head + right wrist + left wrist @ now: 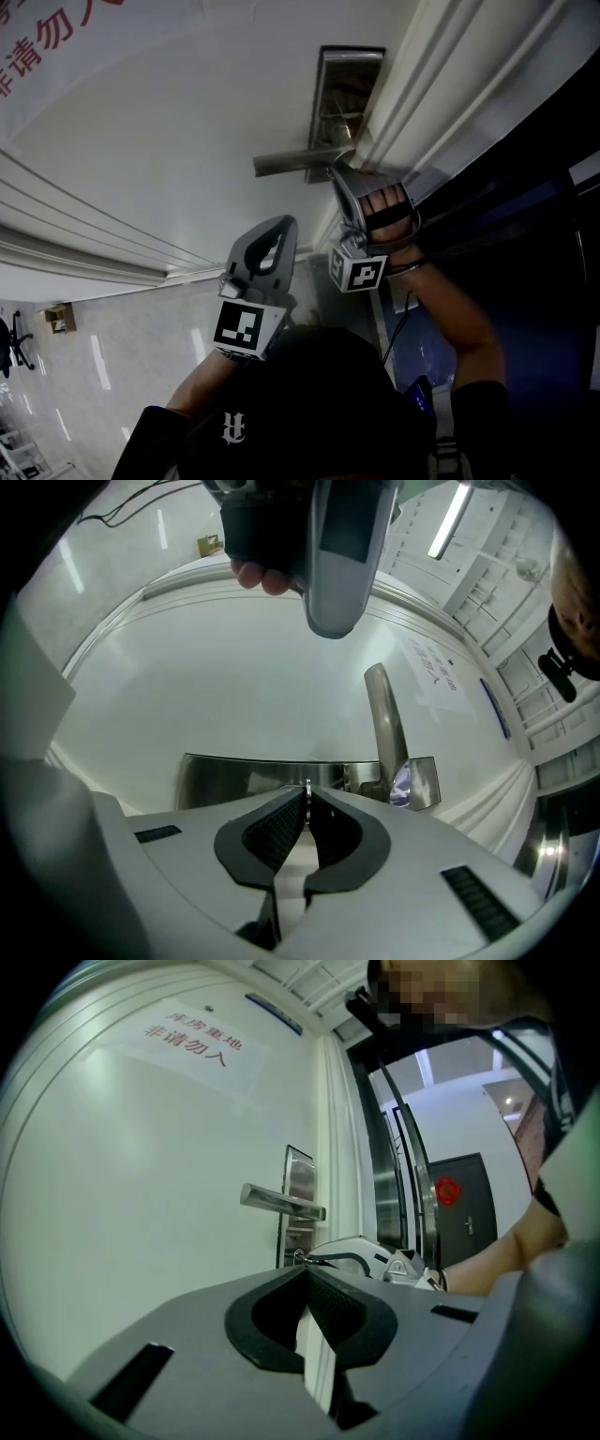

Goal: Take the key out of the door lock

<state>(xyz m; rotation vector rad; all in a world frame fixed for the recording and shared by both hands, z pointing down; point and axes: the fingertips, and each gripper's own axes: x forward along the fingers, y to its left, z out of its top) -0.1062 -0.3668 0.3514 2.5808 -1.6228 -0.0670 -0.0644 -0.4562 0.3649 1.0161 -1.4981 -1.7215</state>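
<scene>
The white door carries a steel lock plate with a lever handle. The right tongs pinch what looks like the key, a thin sliver seated in that plate. The left tongs hang back, pressed together and empty. The key is probably small, stiff, slippery metal: hold its flat head and pull straight.

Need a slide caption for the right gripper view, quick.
Right claw shut on the key at the steel lock plate, beside the lever handle.
</scene>
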